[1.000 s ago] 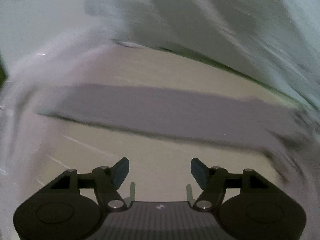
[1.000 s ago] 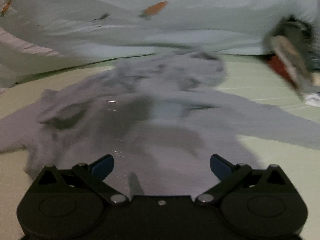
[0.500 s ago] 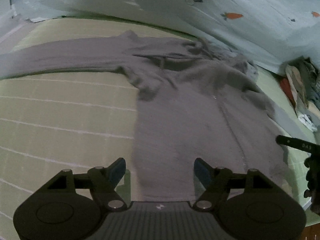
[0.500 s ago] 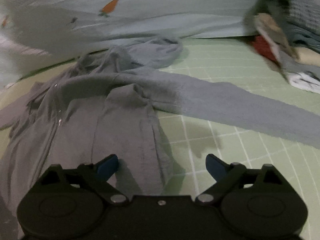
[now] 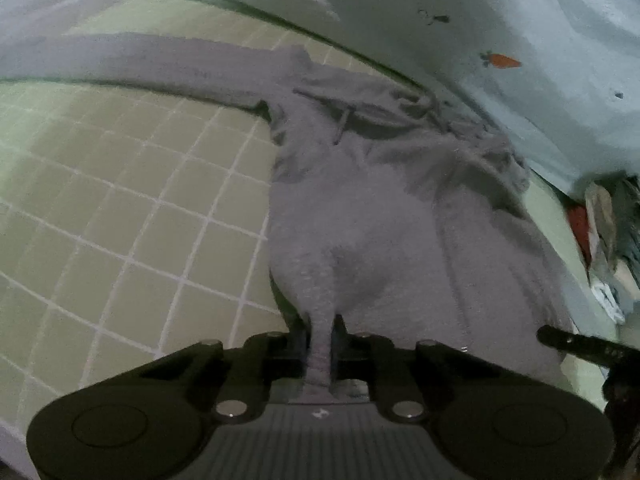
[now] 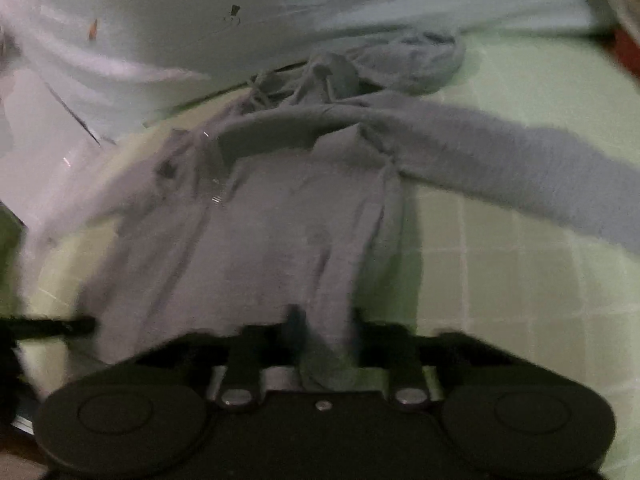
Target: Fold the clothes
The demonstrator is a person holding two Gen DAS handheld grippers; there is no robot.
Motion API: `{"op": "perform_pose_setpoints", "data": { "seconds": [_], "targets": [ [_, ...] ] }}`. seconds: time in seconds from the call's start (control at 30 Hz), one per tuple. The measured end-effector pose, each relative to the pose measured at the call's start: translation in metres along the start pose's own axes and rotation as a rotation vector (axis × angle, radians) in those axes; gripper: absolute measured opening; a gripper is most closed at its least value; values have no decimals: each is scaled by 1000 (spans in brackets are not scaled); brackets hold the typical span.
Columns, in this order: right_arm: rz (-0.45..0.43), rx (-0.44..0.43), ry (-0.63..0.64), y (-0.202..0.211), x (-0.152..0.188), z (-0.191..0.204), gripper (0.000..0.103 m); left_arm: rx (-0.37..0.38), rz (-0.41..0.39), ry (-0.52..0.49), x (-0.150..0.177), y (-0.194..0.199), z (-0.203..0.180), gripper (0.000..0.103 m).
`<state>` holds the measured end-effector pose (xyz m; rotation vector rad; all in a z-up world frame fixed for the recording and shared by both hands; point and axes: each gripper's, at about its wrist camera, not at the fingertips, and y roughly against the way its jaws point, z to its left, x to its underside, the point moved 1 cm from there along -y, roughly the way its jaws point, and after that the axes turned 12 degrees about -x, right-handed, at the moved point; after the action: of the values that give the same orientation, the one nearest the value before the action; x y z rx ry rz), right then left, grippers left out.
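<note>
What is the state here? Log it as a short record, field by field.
garment: grey hoodie, spread flat, sleeves out to both sides
surface: green grid mat
left gripper: fingers shut on the hoodie's bottom hem
right gripper: fingers shut on the same hem, view blurred
backdrop: pale carrot-print sheet
other: pile of clothes at the mat's edge

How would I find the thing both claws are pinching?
Look at the green grid mat below the pale carrot-print sheet. Spread across it lies a grey hoodie, sleeves stretched out sideways, its bottom hem pinched by the left gripper and right gripper. The heaped clothes nearby are multicoloured; it's plain grey.
</note>
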<state>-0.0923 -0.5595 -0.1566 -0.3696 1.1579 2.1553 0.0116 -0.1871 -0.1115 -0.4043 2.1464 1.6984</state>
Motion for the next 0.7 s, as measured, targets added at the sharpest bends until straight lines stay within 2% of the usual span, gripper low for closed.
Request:
{"op": "perform_pose_setpoints", "data": {
  "seconds": [0.07,0.17,0.2,0.23,0.27,0.3,0.37,0.43,0.5,0.6,0.67,0.7],
  "targets": [
    [-26,-96,-49,24,-2,10,13,72,-14,37,-13,31,12,11],
    [-144,-321,-233,75,-3,12,12,39,-55,56,-28,59,28,14],
    [-168,-335,-276,83,0,9,12,23,-63,56,-32,65,31,18],
    [-148,-298,-281,81,3,4,12,-12,-52,31,-30,58,29,27],
    [-119,-251,-280,76,6,0,14,-47,-41,5,-29,52,27,30],
    [-91,-204,-279,71,10,-5,17,-83,-30,-20,-27,45,25,29],
    [-45,-52,-272,55,19,-7,25,-153,-8,-71,-24,31,21,36],
    [-37,-14,-261,51,25,-5,34,-215,13,-116,-22,19,18,46],
    [-33,12,-250,47,31,-2,46,-199,27,-110,-21,17,18,50],
    [-26,52,-233,42,39,3,57,-193,24,-131,-18,16,15,59],
    [-22,78,-221,39,44,6,58,-200,17,-144,-17,15,10,62],
    [-20,91,-216,38,47,7,53,-204,13,-150,-17,15,8,62]
  ]
}}
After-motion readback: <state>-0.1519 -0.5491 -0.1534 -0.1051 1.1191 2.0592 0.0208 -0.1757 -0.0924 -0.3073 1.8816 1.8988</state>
